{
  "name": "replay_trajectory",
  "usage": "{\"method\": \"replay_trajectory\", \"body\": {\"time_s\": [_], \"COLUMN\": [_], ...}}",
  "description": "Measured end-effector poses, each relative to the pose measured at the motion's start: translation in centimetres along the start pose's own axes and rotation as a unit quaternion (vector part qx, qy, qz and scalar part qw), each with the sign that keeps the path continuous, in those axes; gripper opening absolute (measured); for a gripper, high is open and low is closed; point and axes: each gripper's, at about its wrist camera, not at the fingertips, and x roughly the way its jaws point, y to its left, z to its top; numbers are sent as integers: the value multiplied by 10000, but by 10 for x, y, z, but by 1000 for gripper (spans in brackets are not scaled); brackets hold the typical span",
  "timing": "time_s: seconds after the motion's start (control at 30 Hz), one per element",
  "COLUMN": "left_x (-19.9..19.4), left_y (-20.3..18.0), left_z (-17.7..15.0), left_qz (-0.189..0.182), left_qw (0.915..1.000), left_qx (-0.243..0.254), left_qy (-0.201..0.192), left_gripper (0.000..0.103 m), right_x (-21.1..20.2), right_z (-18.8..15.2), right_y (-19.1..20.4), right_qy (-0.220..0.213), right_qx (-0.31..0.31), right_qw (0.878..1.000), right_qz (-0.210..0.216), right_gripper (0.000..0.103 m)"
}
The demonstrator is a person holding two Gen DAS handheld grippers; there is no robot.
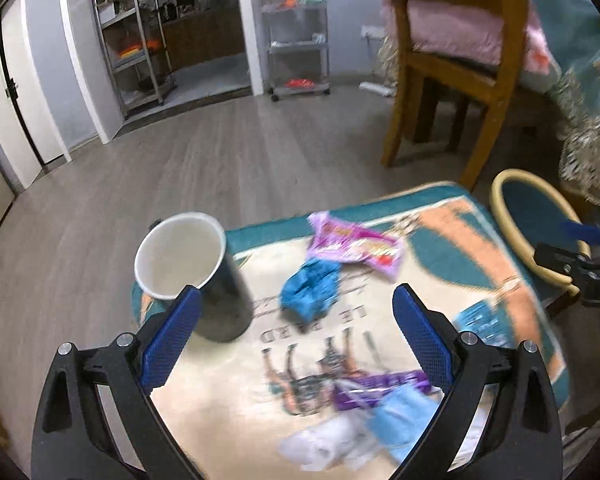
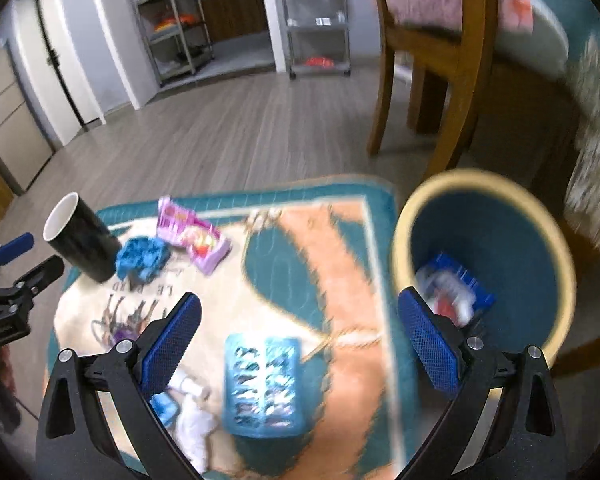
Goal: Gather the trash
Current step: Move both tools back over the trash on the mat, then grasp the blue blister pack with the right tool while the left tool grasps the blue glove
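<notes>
Your round teal bin with yellow rim [image 2: 500,236] is holding a blue wrapper [image 2: 456,284], just beside the desk edge. Both your left claw [image 1: 296,300] and right claw [image 2: 300,308] are gaping wide, empty, above the scattered wrappers; the black paper cup [image 1: 196,272] is standing empty.

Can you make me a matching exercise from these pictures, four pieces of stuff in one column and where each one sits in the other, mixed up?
Things:
1. black cup
2. pink wrapper
3. blue blister pack
4. blue packet

Places:
A. inside the round bin
B. flat on the mat, between the right gripper's open fingers in its view
C. standing at the mat's far left corner, white inside showing
D. on the mat just beyond the crumpled blue wrapper

Pairs: 1-C, 2-D, 3-B, 4-A
</notes>
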Motion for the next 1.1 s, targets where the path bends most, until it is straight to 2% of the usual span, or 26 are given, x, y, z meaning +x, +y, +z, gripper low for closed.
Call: {"method": "replay_trajectory", "body": {"time_s": [0.1,0.2,0.47,0.73,0.83,1.0,1.1], "left_x": [8,9,21,27,28,28,28], "left_y": [8,8,-14,-19,-21,-22,-23], "left_z": [0,4,0,1,1,0,1], "left_qz": [70,11,-7,-40,-42,-33,-34], "left_qw": [9998,9995,9997,9995,9994,9993,9993], "left_qx": [-185,-319,160,187,219,284,299], "left_qy": [102,74,183,232,249,249,239], "left_gripper": [94,94,94,94,94,94,94], "right_x": [23,36,59,73,77,78,78], "right_z": [-15,-25,-46,-56,-58,-60,-62], "right_y": [3,9,25,20,23,29,31], "right_qy": [399,544,999,1346,1437,1438,1434], "right_qx": [222,244,-10,90,52,-229,-345], "right_qw": [9989,9982,9950,9908,9896,9892,9889], "right_qz": [84,29,32,51,18,-163,-192], "right_gripper": [98,98,98,97,94,74,68]}}
